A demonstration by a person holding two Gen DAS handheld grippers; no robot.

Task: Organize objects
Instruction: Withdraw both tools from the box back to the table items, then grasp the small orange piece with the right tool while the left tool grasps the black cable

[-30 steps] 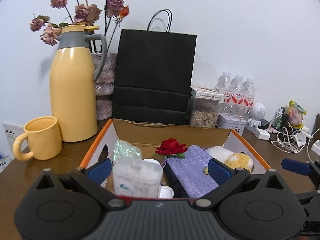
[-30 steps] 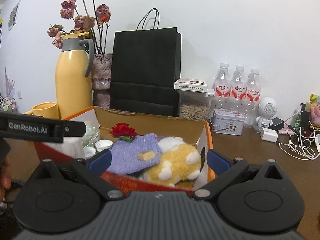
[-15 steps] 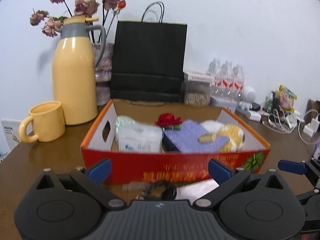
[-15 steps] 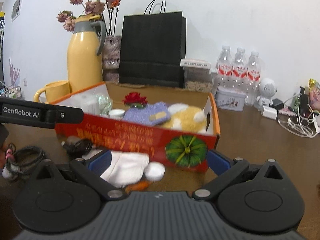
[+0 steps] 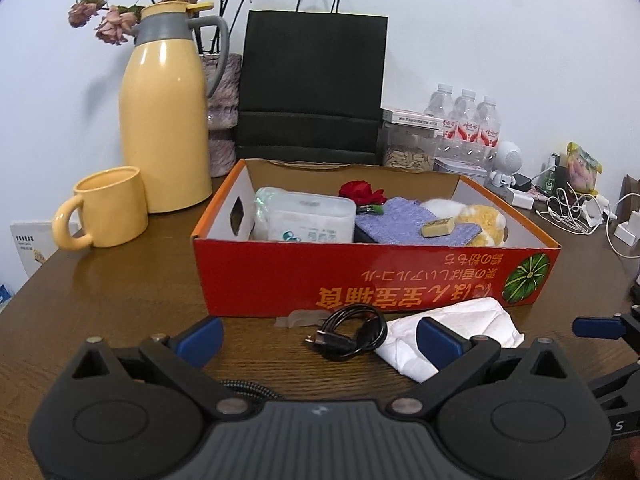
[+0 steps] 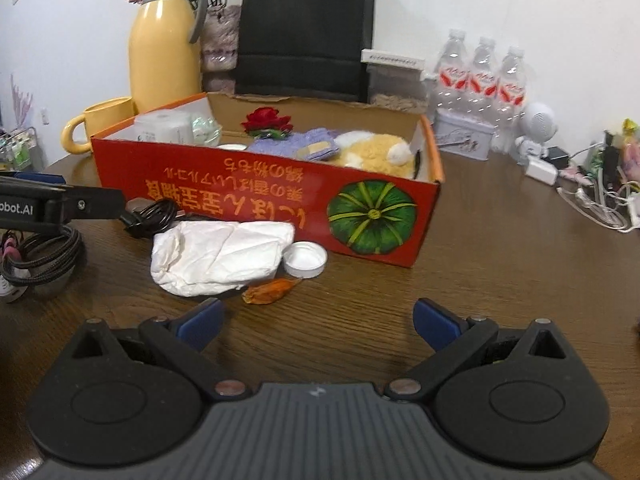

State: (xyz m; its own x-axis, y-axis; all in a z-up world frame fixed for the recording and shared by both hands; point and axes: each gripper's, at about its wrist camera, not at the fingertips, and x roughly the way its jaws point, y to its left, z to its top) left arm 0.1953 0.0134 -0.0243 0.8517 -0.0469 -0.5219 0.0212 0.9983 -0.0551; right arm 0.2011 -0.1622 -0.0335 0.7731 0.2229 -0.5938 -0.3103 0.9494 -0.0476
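Several items already sit in the red box (image 5: 372,276) ahead of my empty, wide-open left gripper (image 5: 318,338) and right gripper (image 6: 316,322), while I judge the black cable (image 5: 348,330), tissue (image 6: 220,256), white cap (image 6: 305,259) and orange scrap (image 6: 270,290) just ahead remain.

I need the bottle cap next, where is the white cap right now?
In the right wrist view, the white cap lies on the table between the crumpled tissue and red box.
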